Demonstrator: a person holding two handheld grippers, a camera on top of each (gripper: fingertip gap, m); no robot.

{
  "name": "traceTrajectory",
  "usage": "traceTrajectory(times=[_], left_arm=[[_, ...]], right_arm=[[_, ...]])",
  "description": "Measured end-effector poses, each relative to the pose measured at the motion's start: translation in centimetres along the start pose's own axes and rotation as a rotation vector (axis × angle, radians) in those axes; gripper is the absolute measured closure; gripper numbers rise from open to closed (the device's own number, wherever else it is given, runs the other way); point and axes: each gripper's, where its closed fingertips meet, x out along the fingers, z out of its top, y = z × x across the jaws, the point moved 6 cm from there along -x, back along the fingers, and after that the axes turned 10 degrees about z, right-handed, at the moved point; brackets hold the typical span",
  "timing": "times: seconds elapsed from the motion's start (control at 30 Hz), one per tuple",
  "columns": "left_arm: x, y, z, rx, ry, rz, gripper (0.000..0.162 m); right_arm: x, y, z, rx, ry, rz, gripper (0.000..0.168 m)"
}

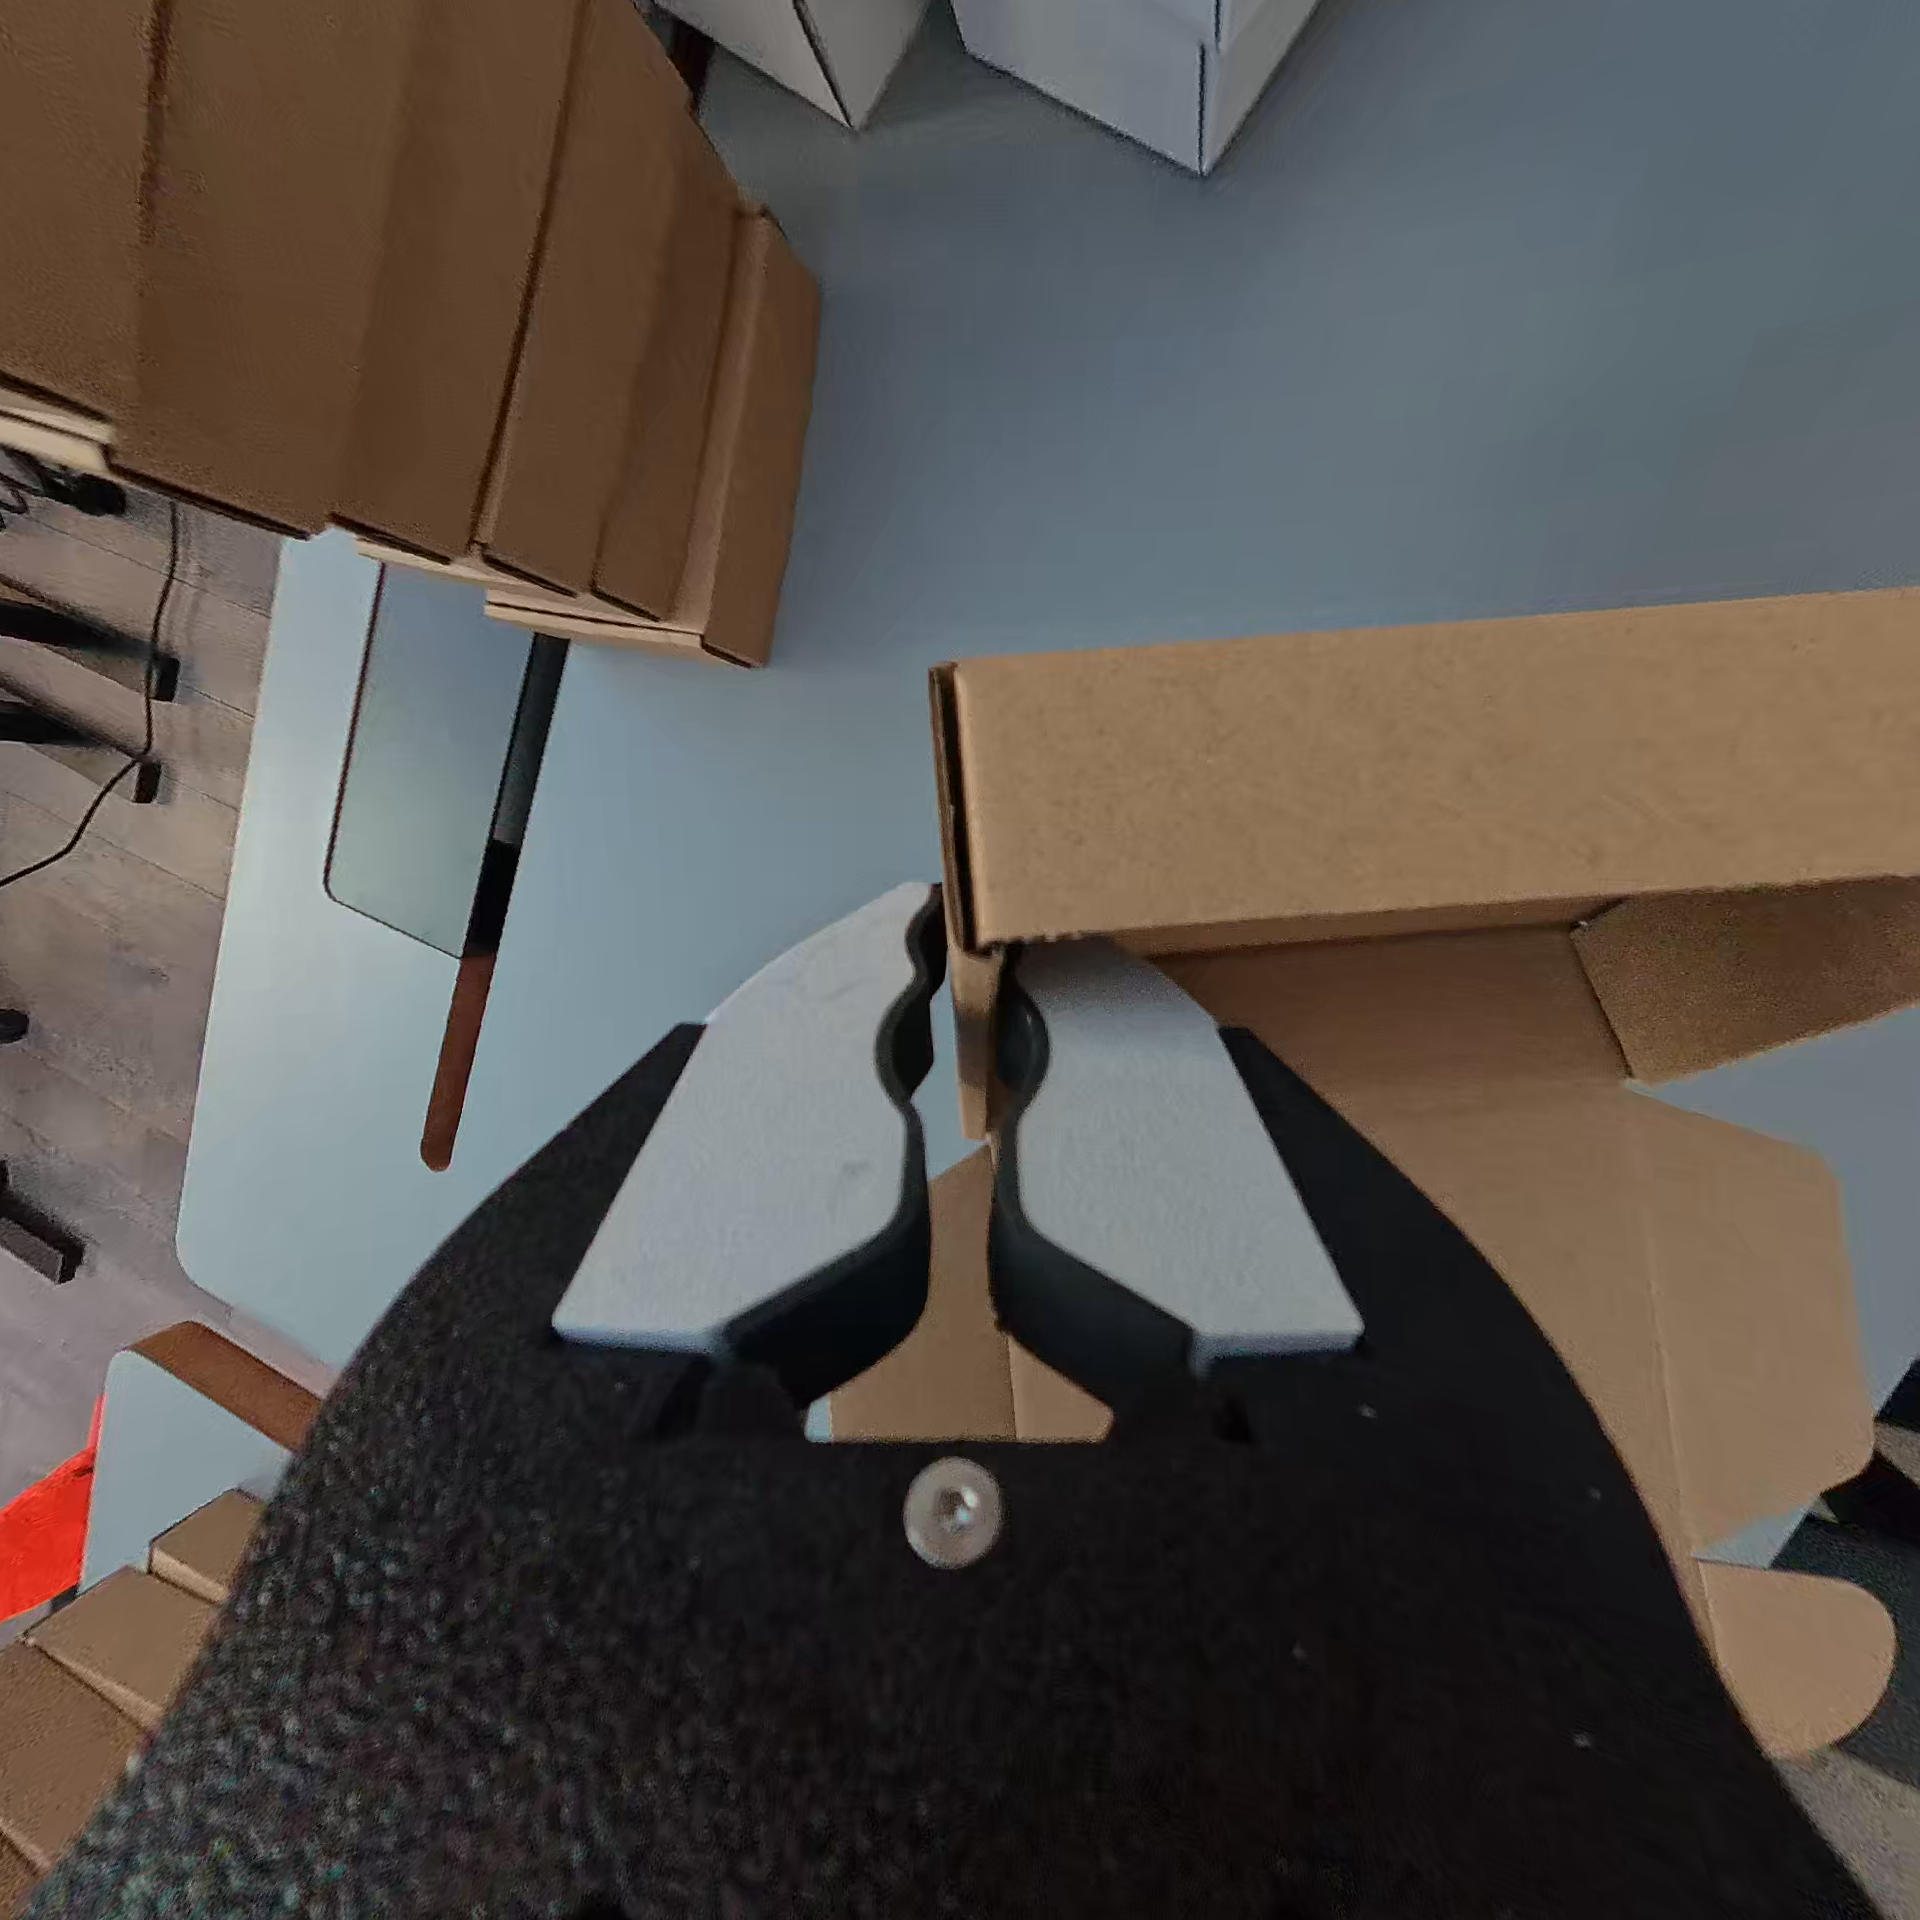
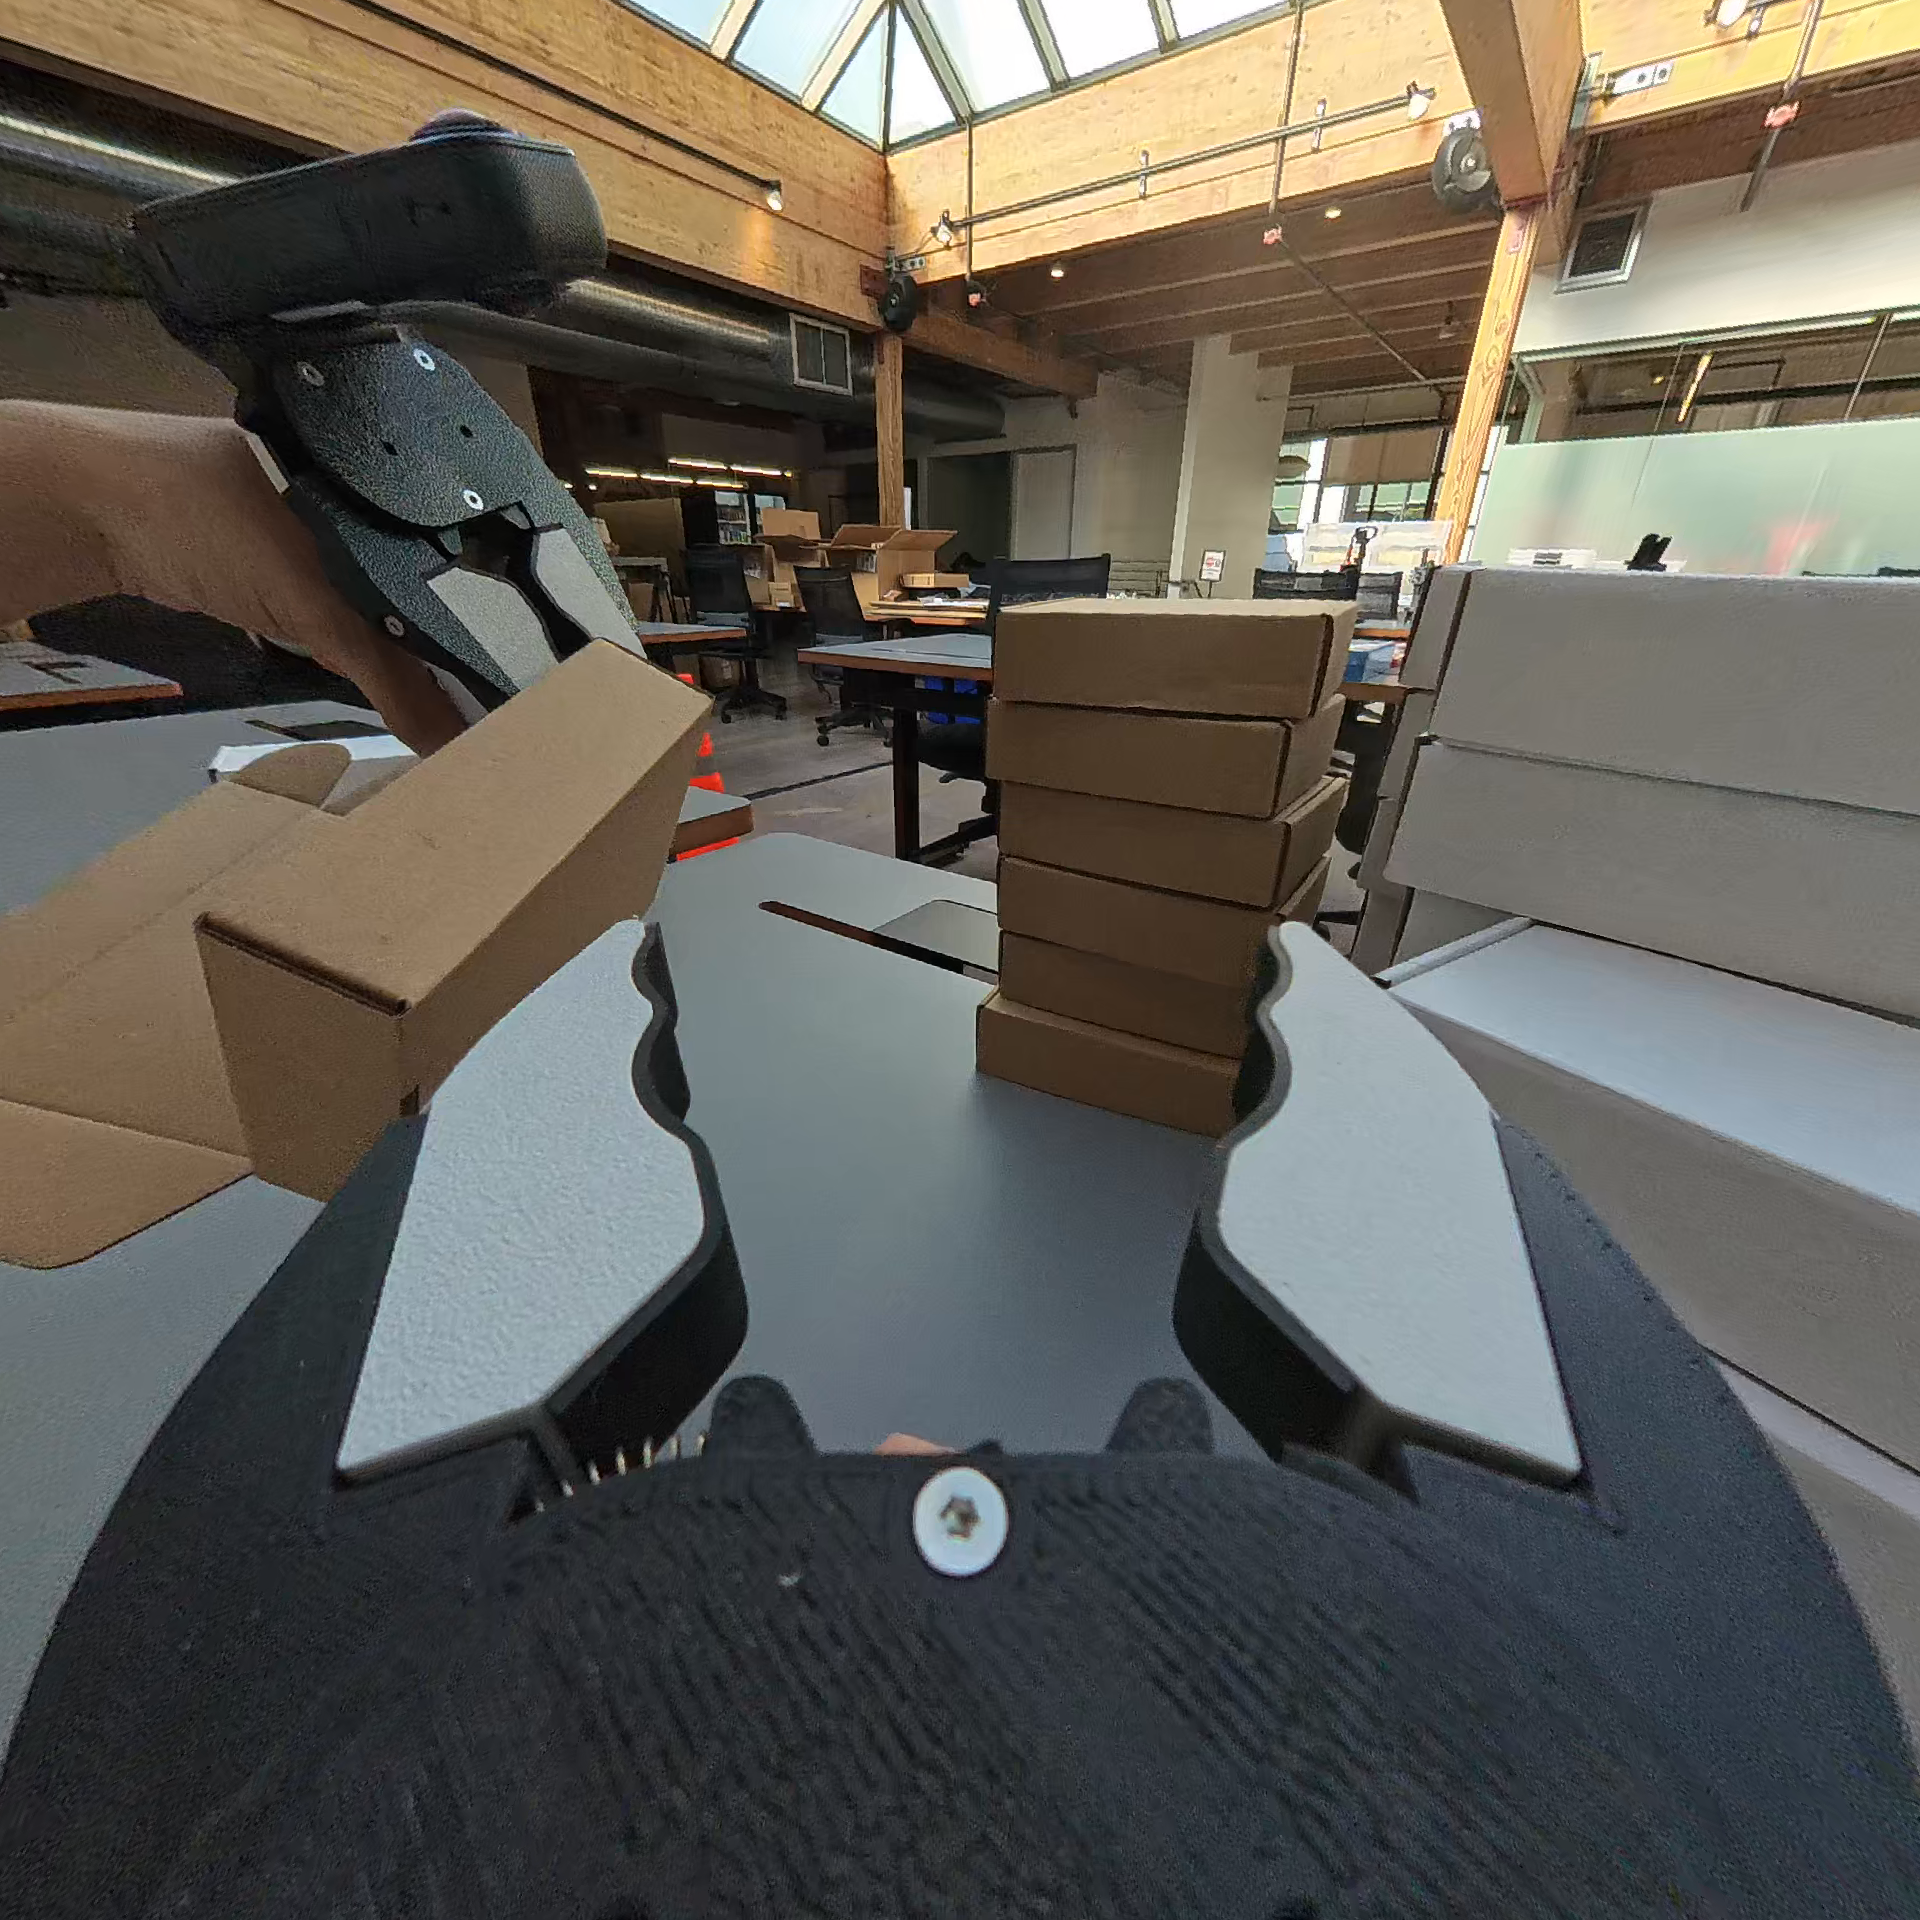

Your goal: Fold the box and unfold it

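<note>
Left wrist view: the left tool [image 1: 966, 997] is nearly closed, its two fingers pinching a thin cardboard wall at the corner of the brown box [image 1: 1434, 790]. The box is half-formed, w/ one long side standing up and flat flaps [image 1: 1704, 1351] spreading out below and to the right, partly over the edge of the grey surface [image 1: 1247, 395]. Off to the upper left is a stack of brown boxes [image 1: 436, 291], seen from above, well apart from the tool. Two white boxes [image 1: 1091, 62] sit at the far edge. A rounded slot in the surface [image 1: 426, 758] lies between the stack and the tool, w/ a dark rod showing beside it. More brown cardboard [image 1: 94, 1683] shows at the lower left corner, plus something red at the left edge; can't tell what it is.

Right wrist view: the right tool [image 2: 961, 1049] hangs wide open over the surface [image 2: 935, 1195], nothing between its fingers. The box [image 2: 447, 883] is up at the left, tilted, held at its top corner by the left tool [image 2: 540, 634], w/ a person's hand [image 2: 156, 520] behind it. Straight ahead the stack of brown boxes [image 2: 1153, 842] stands six high, a bit crooked, its base just behind the right finger's tip. Big white boxes [image 2: 1683, 748] crowd the right side. Beyond are desks, chairs and an orange cone [image 2: 704, 800] on the floor.
</note>
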Motion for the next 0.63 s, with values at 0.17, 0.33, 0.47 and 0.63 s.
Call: traceTrajectory(times=[0.17,0.33,0.47,0.63], left_arm=[[2.7,-1.8,-0.3,0.217,0.267,-0.098,0.156],[5.4,-4.0,-0.9,0.367,0.466,-0.188,0.156],[7.7,-5.6,-1.5,0.486,0.601,-0.226,0.156],[10.4,-8.1,-2.6,0.677,0.776,-0.254,0.156]], right_arm=[[-0.8,-0.6,-0.7,-0.01,0.036,-0.008,0.063],[-1.7,-1.7,-1.3,0.007,0.029,-0.043,0.065],[-2.3,-2.6,-2.1,0.008,0.051,-0.076,0.066],[-2.7,-3.3,-3.0,0.006,0.082,-0.092,0.066]])
